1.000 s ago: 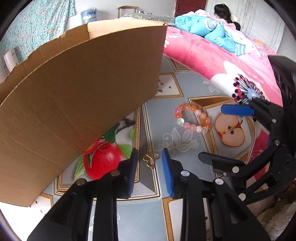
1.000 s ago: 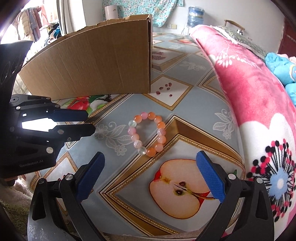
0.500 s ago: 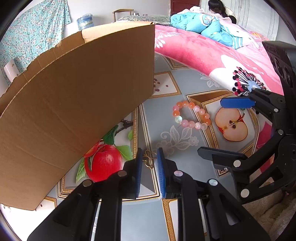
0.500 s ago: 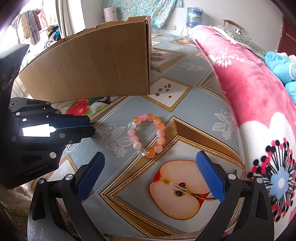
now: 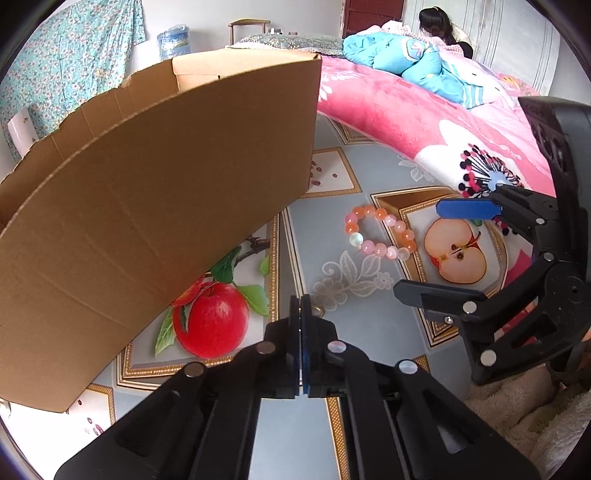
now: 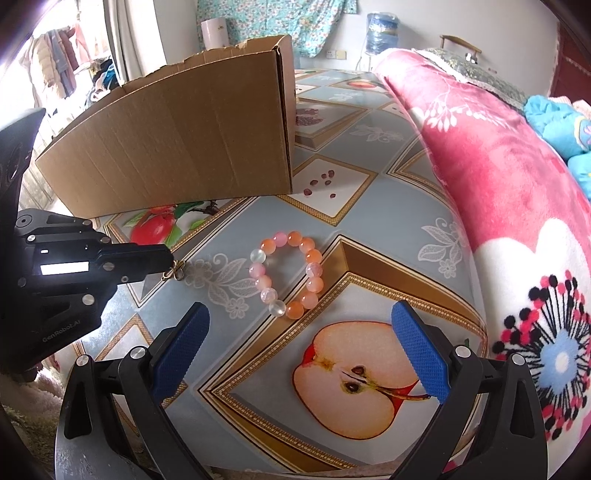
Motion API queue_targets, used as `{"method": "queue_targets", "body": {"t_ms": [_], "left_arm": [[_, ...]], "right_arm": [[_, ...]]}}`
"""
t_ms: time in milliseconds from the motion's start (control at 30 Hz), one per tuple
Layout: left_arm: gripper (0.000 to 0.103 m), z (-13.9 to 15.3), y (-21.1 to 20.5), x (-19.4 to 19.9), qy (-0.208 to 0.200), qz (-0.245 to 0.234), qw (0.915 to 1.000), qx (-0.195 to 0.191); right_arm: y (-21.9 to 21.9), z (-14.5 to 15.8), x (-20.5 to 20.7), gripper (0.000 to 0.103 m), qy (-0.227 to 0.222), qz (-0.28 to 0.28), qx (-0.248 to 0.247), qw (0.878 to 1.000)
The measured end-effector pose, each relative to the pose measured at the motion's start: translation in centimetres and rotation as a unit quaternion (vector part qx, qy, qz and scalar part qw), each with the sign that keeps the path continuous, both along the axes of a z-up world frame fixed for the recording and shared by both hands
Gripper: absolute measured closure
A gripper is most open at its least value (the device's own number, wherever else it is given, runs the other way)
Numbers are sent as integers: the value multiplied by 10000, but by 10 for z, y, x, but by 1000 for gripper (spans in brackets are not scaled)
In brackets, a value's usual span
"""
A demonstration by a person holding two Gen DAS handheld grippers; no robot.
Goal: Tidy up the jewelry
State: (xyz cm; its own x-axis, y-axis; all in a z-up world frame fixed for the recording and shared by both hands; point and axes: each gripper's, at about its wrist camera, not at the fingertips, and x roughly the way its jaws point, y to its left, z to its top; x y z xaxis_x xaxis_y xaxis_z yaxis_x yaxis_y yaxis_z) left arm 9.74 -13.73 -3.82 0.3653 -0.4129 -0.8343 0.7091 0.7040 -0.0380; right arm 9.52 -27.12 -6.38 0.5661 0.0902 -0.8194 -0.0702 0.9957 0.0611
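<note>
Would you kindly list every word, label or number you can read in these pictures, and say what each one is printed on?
"GenRobot.AI": white lettering on the black body of the left gripper, seen from the right wrist view.
White cylinder near the back wall: it bears a small mark, too small to read.
Cardboard box: no print visible on the sides shown.
Nothing else readable.

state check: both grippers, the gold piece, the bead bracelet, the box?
Left gripper: shut on the small gold jewelry piece.
Small gold jewelry piece: pinched at the left gripper's tips, resting at cloth level.
Right gripper: open, empty.
Pink and orange bead bracelet: flat on the fruit-print tablecloth, untouched.
Brown cardboard box: upright, top open; contents hidden.
</note>
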Motion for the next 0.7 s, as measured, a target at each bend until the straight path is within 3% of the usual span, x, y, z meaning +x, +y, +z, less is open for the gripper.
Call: {"method": "queue_targets", "body": {"t_ms": [200, 333, 600, 700], "left_arm": [[102, 7, 8, -1, 205, -104, 9996, -165], [90, 3, 9, -2, 191, -183, 9996, 31], [89, -4, 4, -4, -59, -651, 9969, 443], [89, -4, 4, -3, -37, -714, 9966, 403]], "right_arm": [[-3, 1, 2, 8, -2, 12, 41, 10000], [-6, 1, 4, 8, -8, 21, 99, 9999], [-12, 7, 10, 9, -116, 175, 121, 9997], [-12, 10, 12, 15, -176, 277, 116, 9994]]}}
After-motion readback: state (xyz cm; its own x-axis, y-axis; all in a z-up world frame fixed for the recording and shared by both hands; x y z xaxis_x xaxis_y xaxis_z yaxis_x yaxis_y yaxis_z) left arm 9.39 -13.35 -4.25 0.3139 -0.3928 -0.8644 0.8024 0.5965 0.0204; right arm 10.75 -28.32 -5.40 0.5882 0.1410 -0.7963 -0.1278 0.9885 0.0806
